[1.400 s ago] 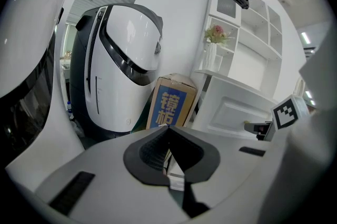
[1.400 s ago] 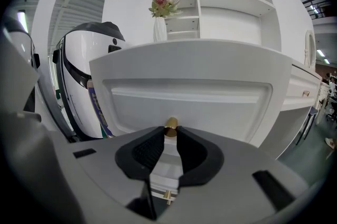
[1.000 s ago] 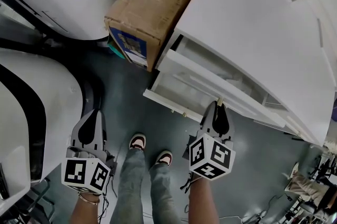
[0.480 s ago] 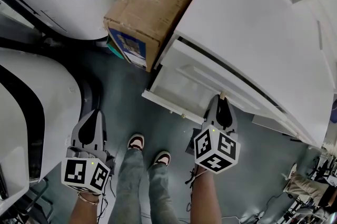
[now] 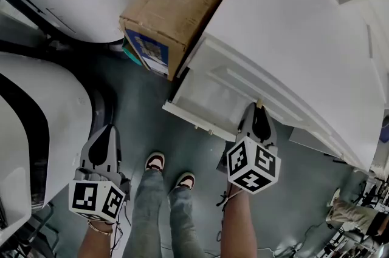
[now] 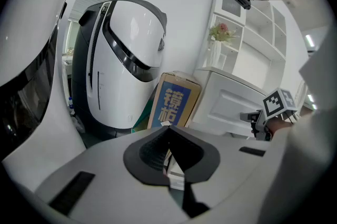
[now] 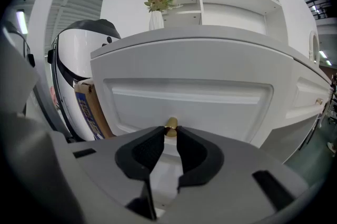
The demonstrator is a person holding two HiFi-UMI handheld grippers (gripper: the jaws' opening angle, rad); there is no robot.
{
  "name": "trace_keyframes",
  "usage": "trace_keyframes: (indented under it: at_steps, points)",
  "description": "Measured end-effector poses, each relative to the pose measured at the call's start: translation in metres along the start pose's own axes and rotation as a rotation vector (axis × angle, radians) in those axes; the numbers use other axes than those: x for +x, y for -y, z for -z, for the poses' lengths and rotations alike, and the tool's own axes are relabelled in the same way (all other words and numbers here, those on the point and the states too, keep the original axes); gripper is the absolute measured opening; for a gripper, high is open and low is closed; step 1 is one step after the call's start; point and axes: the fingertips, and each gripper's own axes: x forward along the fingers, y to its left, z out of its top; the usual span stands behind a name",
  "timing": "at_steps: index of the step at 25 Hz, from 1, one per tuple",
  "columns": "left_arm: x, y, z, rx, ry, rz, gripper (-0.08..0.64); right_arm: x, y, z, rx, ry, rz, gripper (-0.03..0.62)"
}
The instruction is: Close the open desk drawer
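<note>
The drawer (image 5: 226,91) ahead of the right claw (image 5: 259,107) showed an open gap before, but now it has slid in under the desk top (image 5: 292,32), and the claw went forward with it, gold knob (image 7: 171,123) between its tips.

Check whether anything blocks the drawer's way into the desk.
Nothing visible does. The right gripper grips the brass knob on the drawer front, which sits close under the desk top with no object showing between. The cardboard box stands beside the desk, clear of the drawer's path.
</note>
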Motion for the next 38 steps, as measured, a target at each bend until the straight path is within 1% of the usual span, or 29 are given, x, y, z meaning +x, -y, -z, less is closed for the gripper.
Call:
trace_keyframes:
  at_steps: [11, 17, 23, 27, 31, 38]
  points:
    - [-0.005, -0.003, -0.001, 0.002, 0.010, -0.001, 0.014, 0.003, 0.001, -0.001, -0.006, -0.005, 0.016, 0.083]
    - [-0.011, -0.005, 0.005, -0.011, 0.004, -0.006, 0.014, 0.002, 0.001, 0.000, -0.019, 0.003, 0.023, 0.087]
    - [-0.015, -0.005, 0.009, -0.016, 0.000, 0.001, 0.014, -0.006, -0.002, 0.004, 0.005, 0.009, 0.024, 0.100]
    - [-0.017, -0.005, 0.011, -0.015, 0.003, 0.003, 0.014, -0.019, -0.007, 0.017, 0.012, -0.008, 0.010, 0.097]
    - [-0.021, -0.003, 0.016, -0.016, -0.001, 0.005, 0.014, -0.036, -0.015, 0.040, 0.011, -0.036, -0.005, 0.094]
    - [-0.031, -0.001, 0.026, -0.010, -0.012, 0.010, 0.014, -0.064, -0.023, 0.076, -0.028, -0.065, -0.019, 0.089]
